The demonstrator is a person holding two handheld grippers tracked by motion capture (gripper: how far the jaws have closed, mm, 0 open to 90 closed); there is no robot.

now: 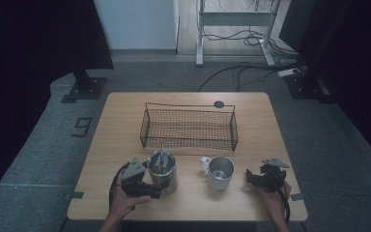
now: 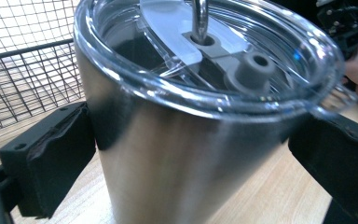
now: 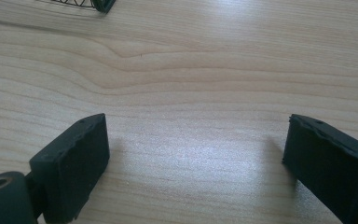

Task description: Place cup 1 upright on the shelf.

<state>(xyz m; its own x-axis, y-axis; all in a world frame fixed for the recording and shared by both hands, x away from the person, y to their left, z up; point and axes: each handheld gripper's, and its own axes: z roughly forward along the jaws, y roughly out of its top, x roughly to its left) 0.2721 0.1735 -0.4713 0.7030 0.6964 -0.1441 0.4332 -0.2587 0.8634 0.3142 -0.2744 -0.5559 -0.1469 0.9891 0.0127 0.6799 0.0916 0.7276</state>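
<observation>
A steel tumbler [image 1: 163, 170] with a clear lid and a metal straw [image 1: 162, 151] stands near the table's front left. My left gripper [image 1: 160, 183] reaches in from the left and is shut on it. In the left gripper view both black pads [image 2: 56, 158] press the tumbler's [image 2: 182, 158] sides just below the lid. A steel mug [image 1: 220, 172] with a white handle stands open-side up to the right of the tumbler. My right gripper [image 1: 250, 178] rests low at the front right, pointing toward the mug but apart from it. It is open [image 3: 196, 144] over bare wood, with nothing between its pads.
A black wire basket [image 1: 188, 107] sits across the middle of the wooden table, behind the tumbler and mug; its mesh [image 2: 23, 70] shows close behind the tumbler. The table's front edge lies just under both hands. A dark round cable port [image 1: 219, 104] marks the far edge.
</observation>
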